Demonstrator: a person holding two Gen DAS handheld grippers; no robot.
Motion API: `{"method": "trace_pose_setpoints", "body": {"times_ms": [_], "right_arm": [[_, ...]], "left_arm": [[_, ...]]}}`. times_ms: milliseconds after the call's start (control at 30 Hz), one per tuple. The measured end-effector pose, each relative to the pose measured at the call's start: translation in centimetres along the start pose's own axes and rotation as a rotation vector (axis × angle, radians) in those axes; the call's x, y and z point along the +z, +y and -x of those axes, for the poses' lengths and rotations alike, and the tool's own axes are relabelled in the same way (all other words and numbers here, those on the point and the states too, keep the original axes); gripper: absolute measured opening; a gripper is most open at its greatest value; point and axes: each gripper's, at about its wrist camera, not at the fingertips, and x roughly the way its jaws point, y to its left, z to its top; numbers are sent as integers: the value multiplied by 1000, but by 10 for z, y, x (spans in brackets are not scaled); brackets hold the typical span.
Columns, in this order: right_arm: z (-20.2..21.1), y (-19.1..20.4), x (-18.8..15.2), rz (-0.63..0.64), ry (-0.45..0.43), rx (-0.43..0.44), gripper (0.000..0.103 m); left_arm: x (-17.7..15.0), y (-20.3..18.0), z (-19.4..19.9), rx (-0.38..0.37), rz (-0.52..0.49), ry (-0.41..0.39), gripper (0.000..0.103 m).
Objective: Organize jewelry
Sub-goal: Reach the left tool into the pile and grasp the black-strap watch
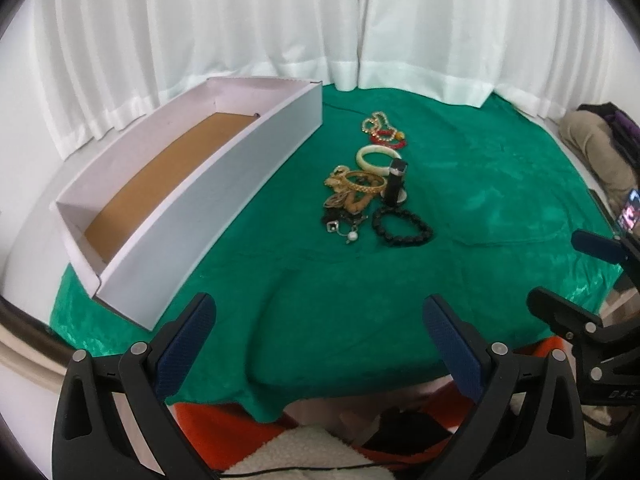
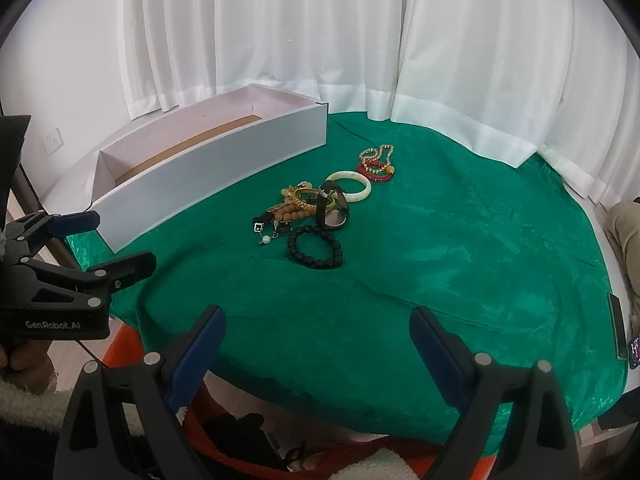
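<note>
Only right wrist shows wall socket (image 2: pixel 53 141).

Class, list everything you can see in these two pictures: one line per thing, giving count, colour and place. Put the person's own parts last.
Box: one, white with brown floor, open, left on the cloth.
Cloth: one, green, covers the table.
Curtains: white, behind the table.
Black bead bracelet: one, nearest of the pile.
Watch: one, black strap, standing behind it.
Bangle: one, cream, mid-pile.
Red bead bracelet: one, far end.
Gold bead strand: one, farthest.
Gold and brown tangle: count unclear, left of the watch.
Left tongs: open, empty.
Right tongs: open, empty.
</note>
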Motion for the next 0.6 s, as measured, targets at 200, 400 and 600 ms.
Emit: {"method": "trace_pose_setpoints", "body": {"times_ms": [200, 400, 600], "right_arm": [[-3, 1, -1, -12, 9, 4, 95], [-4, -5, -4, -40, 11, 8, 95], [2, -29, -6, -113, -18, -35, 95]], "left_arm": [[6, 2, -9, -29, -3, -3, 103], [31, 0, -38, -138, -26, 13, 102], [63, -37, -77, -249, -131, 55, 102]]}}
